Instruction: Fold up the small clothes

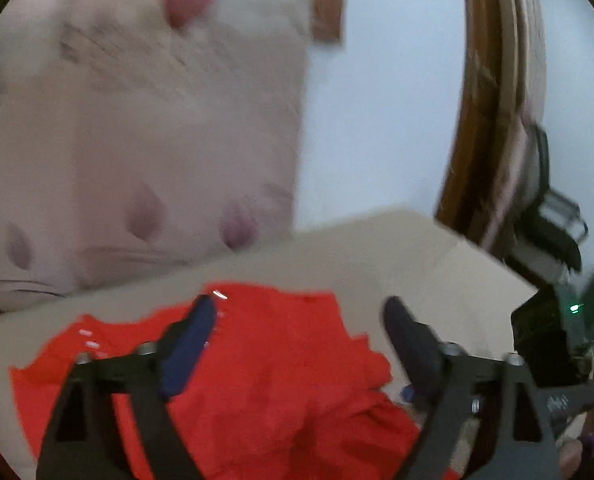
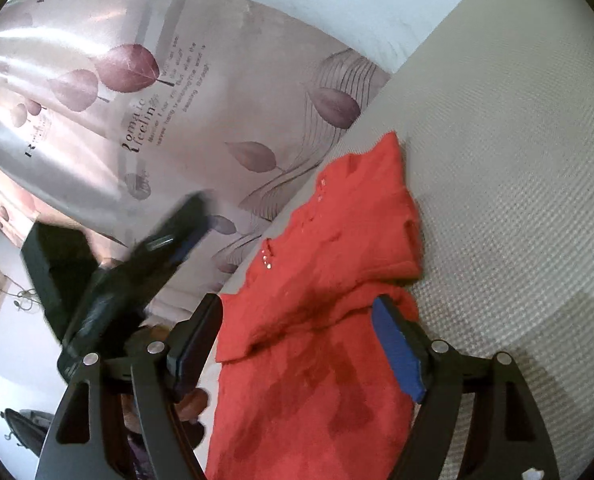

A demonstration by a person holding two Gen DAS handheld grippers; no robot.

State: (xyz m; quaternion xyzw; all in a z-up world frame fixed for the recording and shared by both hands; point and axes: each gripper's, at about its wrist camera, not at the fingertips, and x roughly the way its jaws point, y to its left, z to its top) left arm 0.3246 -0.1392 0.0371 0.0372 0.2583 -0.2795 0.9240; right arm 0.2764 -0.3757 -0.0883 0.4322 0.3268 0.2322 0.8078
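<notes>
A red garment [image 2: 321,320] is being seen spread on a beige textured surface [image 2: 517,160], filling the lower centre of both views, with small shiny studs near its upper edge. In the left wrist view, the left gripper [image 1: 297,312] is being held with its jaws wide apart over the cloth, nothing being pinched between the blue pads. In the right wrist view, the right gripper [image 2: 297,320] is likewise being held apart, the cloth lying beneath unclamped. A leaf-printed curtain [image 2: 177,120] is being shown at upper left.
</notes>
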